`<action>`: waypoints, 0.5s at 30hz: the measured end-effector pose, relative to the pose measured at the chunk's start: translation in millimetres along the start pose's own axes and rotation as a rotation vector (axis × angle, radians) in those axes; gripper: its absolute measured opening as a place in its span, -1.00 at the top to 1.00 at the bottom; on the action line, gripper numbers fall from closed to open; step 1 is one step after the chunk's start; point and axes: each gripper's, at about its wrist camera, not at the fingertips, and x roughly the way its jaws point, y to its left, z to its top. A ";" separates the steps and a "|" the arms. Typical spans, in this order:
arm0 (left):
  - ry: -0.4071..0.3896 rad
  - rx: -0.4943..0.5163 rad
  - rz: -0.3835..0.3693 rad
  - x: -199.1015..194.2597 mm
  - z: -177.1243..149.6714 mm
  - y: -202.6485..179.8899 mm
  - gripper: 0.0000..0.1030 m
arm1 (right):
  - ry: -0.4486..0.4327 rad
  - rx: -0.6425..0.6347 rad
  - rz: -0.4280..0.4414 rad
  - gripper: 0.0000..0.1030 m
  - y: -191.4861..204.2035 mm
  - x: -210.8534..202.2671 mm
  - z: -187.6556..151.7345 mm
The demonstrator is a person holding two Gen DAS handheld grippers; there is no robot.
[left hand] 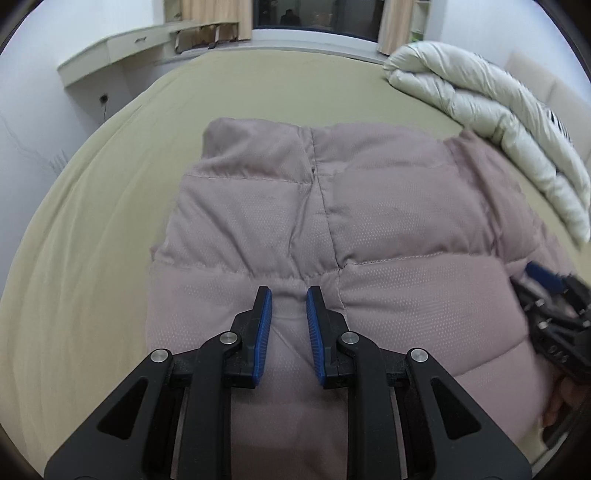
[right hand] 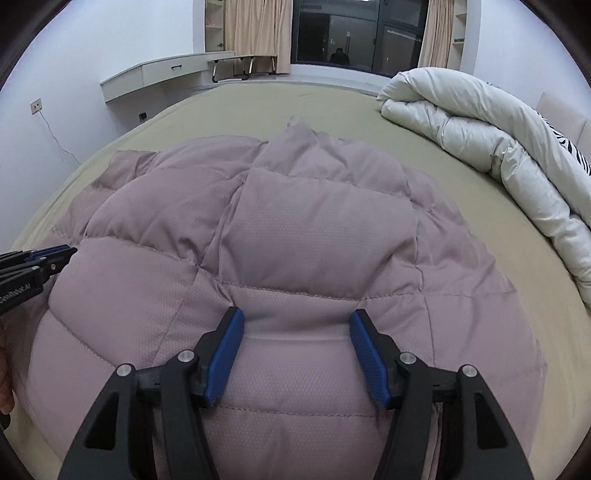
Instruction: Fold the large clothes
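A mauve quilted puffer jacket (left hand: 332, 229) lies folded on the olive bed; it also fills the right wrist view (right hand: 295, 243). My left gripper (left hand: 289, 291) sits low over the jacket's near edge, jaws narrowly apart with a ridge of fabric between them. My right gripper (right hand: 297, 315) is wide open over the jacket's near part, its pads against the fabric. The right gripper shows blurred at the right edge of the left wrist view (left hand: 546, 280). The left gripper shows at the left edge of the right wrist view (right hand: 55, 253).
A rolled white duvet (right hand: 491, 144) lies at the bed's right side, also in the left wrist view (left hand: 491, 110). The olive bed sheet (left hand: 92, 240) spreads left and far. A wall desk (right hand: 162, 72), curtains and a dark window (right hand: 354, 33) stand beyond the bed.
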 end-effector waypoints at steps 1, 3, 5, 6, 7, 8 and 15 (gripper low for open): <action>-0.023 -0.017 -0.023 -15.0 0.5 -1.1 0.63 | 0.036 0.015 0.009 -0.21 -4.3 -3.9 8.5; -0.097 0.011 -0.058 -48.3 -1.0 -15.6 0.63 | 0.030 0.089 0.026 -0.06 -15.5 -26.0 18.1; -0.113 0.047 -0.111 -63.1 -4.8 -36.0 0.63 | -0.053 0.135 0.034 -0.06 -24.5 -53.5 16.7; -0.103 0.065 -0.136 -63.2 -5.9 -45.4 0.63 | -0.072 0.151 0.027 -0.06 -29.3 -62.8 13.4; -0.090 0.095 -0.144 -58.9 -7.6 -57.9 0.63 | -0.069 0.162 0.023 -0.06 -33.1 -66.3 8.7; -0.068 0.129 -0.131 -48.9 -10.1 -69.4 0.63 | -0.055 0.162 0.013 -0.06 -35.0 -64.9 4.8; 0.039 0.116 -0.117 5.9 -28.8 -77.5 0.64 | 0.022 0.047 -0.038 -0.39 -34.4 -20.6 -26.0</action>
